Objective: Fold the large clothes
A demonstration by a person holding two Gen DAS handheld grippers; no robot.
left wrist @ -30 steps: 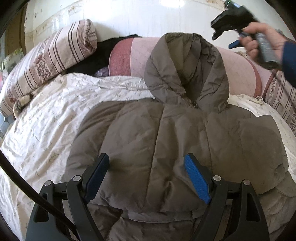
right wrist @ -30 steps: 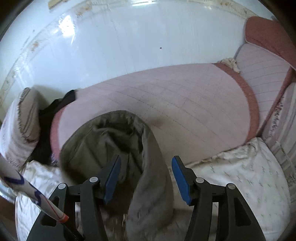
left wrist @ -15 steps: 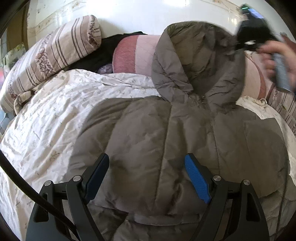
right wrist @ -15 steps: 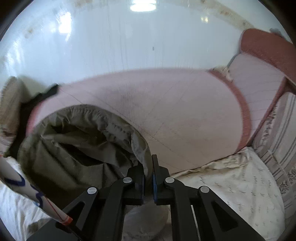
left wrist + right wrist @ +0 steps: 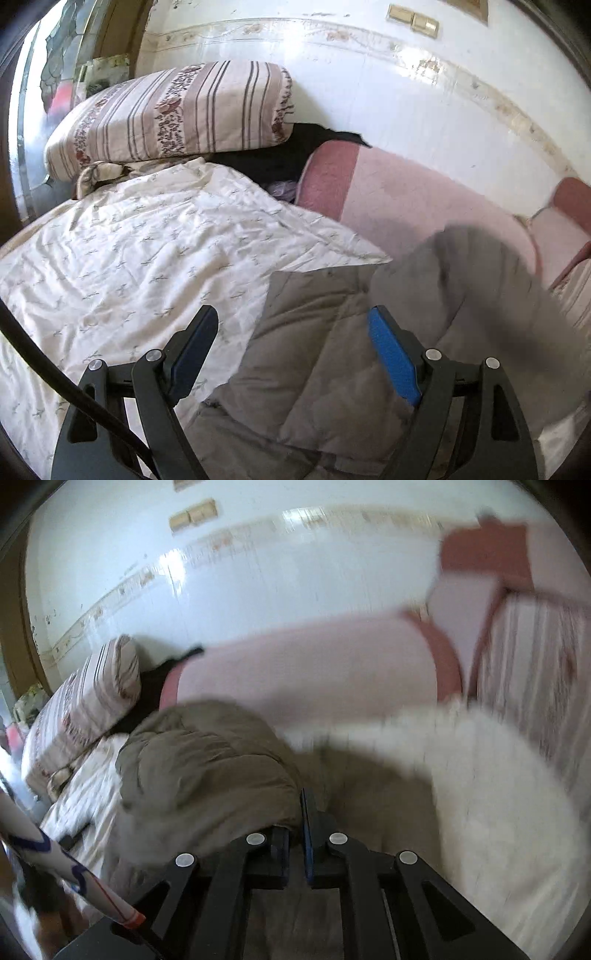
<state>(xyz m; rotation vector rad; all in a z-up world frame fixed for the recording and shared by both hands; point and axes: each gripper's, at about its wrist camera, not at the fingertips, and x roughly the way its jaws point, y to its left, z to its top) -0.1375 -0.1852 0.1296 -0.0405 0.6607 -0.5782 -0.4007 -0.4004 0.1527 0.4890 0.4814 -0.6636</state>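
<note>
Folding the hood [image 5: 199, 760] over the jacket [image 5: 332, 354] on the bed [image 5: 147, 258] — R gripper [image 5: 295, 834] clenched on hood's edge, nearer; L gripper [image 5: 291, 354] agape, empty, jacket body just beyond its jaws.

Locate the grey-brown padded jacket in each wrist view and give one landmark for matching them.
Left wrist view: grey-brown padded jacket fills lower centre-right, on the white sheet.
Right wrist view: jacket bunched centre-left, its fabric pinched in the shut right gripper.
Shared landmark: striped pillow against the wall.
</note>
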